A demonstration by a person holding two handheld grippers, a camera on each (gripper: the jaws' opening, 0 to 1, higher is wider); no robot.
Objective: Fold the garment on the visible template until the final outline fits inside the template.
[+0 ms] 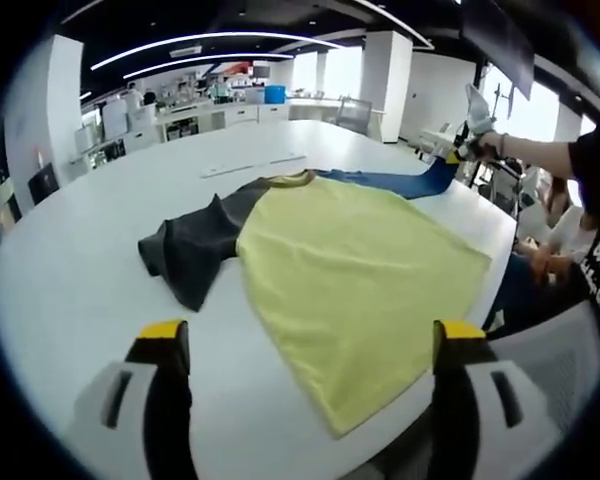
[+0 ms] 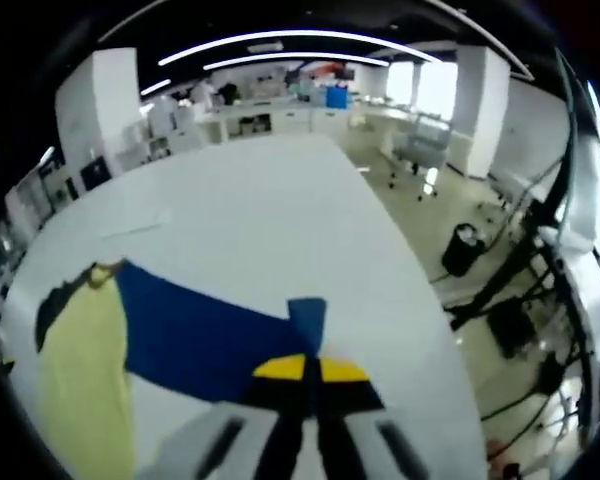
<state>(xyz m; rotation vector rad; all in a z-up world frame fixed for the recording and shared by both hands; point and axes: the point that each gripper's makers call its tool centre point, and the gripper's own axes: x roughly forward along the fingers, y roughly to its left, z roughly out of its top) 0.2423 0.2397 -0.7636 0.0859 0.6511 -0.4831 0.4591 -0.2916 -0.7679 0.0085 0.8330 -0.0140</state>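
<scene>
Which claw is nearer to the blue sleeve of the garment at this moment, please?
Right. The right claw is shut on the blue sleeve at its end, lifting it; the left claw hangs open near the yellow hem, well away from it.

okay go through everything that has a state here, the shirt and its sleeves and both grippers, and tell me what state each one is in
Garment: spread flat on the white table, yellow body unfolded.
Blue sleeve: stretched out, its end pinched and lifted.
Dark sleeve: bunched on the table.
Left gripper: open, empty.
Right gripper: shut on the blue sleeve.
</scene>
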